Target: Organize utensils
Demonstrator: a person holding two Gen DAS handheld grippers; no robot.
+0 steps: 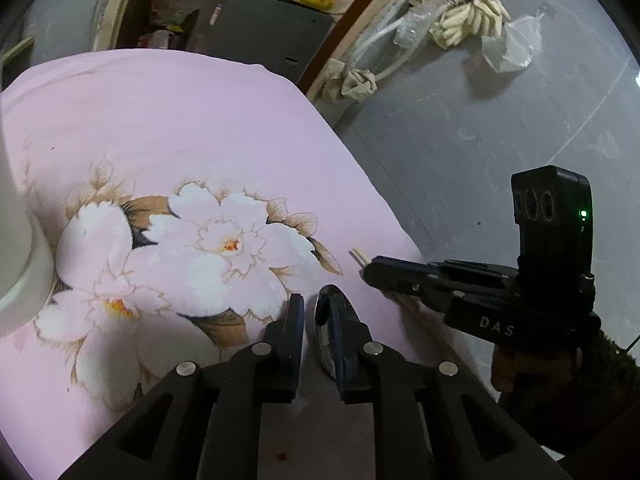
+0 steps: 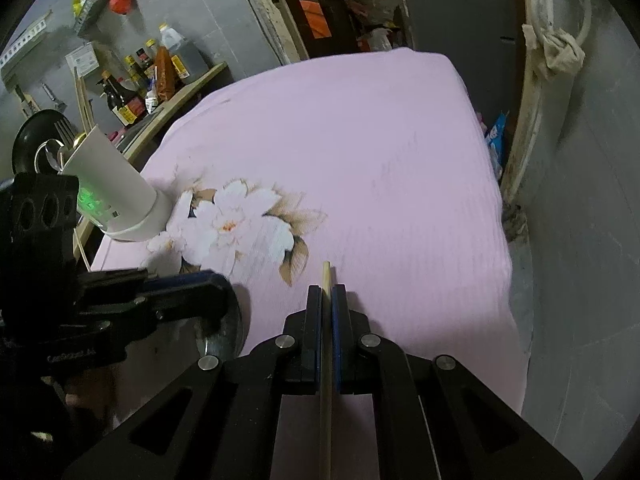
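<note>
My left gripper (image 1: 316, 312) is open, its jaws a little apart around the bowl of a metal spoon (image 1: 326, 334) that lies on the pink flowered cloth (image 1: 180, 128). My right gripper (image 2: 327, 300) is shut on wooden chopsticks (image 2: 326, 344), whose tips stick out past the fingers; it also shows in the left wrist view (image 1: 370, 268) with the chopstick tips (image 1: 357, 255). A white utensil holder (image 2: 116, 196) stands at the cloth's left edge with a fork, a spoon and chopsticks in it; it shows at the left wrist view's left edge (image 1: 16, 248). The left gripper (image 2: 224, 284) shows over the spoon (image 2: 224, 332) in the right wrist view.
The cloth-covered table ends at a grey wall (image 1: 500, 128) on the right. A shelf with sauce bottles (image 2: 140, 80) stands behind the holder. A dark cabinet (image 1: 260, 28) is beyond the table's far edge.
</note>
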